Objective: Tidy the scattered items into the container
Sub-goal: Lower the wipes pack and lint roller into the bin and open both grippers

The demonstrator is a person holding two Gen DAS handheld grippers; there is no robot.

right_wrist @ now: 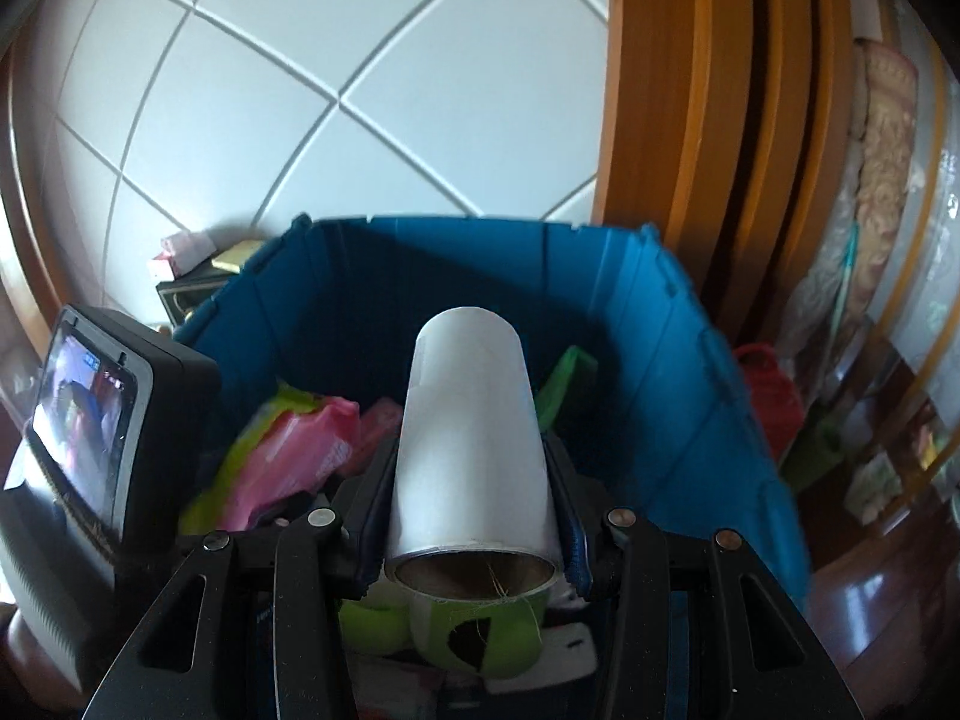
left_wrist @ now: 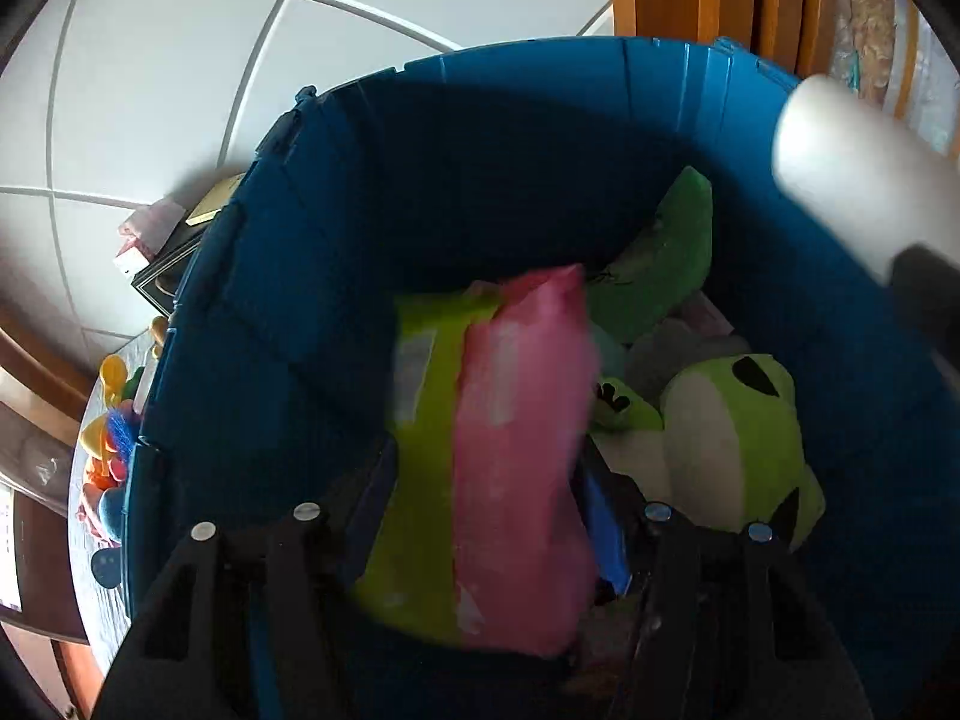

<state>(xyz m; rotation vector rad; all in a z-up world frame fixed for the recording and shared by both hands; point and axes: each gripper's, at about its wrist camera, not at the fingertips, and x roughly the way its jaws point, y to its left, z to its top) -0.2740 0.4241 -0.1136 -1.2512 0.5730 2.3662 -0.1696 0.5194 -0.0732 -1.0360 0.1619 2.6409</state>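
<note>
Right gripper is clamped across a white roll, lower centre of frame; judged light, stiff, smooth, best held mid-length. Left gripper is clamped on a pink-and-green packet, judged soft and crinkly. Both hang over the blue container, above a green plush.

Packet left of plush, in bin.

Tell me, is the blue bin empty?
No, the blue bin already holds a green plush toy and other soft items.
</note>
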